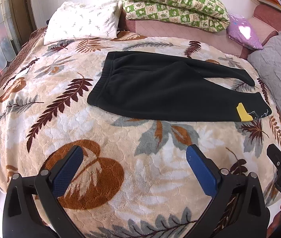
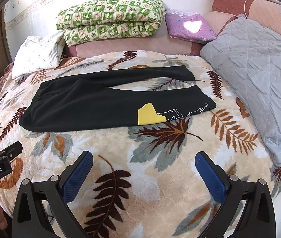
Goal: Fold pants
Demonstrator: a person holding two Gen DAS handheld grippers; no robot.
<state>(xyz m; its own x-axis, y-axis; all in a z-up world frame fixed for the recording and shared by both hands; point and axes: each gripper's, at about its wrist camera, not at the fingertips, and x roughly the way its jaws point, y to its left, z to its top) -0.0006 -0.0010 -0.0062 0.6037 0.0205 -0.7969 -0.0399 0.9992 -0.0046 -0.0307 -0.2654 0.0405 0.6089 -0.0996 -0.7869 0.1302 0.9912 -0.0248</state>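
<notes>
Black pants (image 1: 160, 91) lie flat on a leaf-patterned blanket (image 1: 61, 119), waistband to the left, both legs spread to the right. The near leg has a yellow patch (image 1: 242, 113) by its cuff. They also show in the right wrist view (image 2: 100, 103), with the patch (image 2: 148, 114). My left gripper (image 1: 134, 154) is open and empty, hovering above the blanket short of the pants. My right gripper (image 2: 144, 158) is open and empty, also short of the pants. Each gripper's tip shows at the edge of the other's view.
A white pillow (image 1: 84, 22), a green checked folded quilt (image 1: 176, 2) and a purple cushion (image 1: 243, 31) lie at the head of the bed. A grey quilted pillow (image 2: 259, 75) lies right of the pants. A wooden door frame (image 1: 19, 10) stands at left.
</notes>
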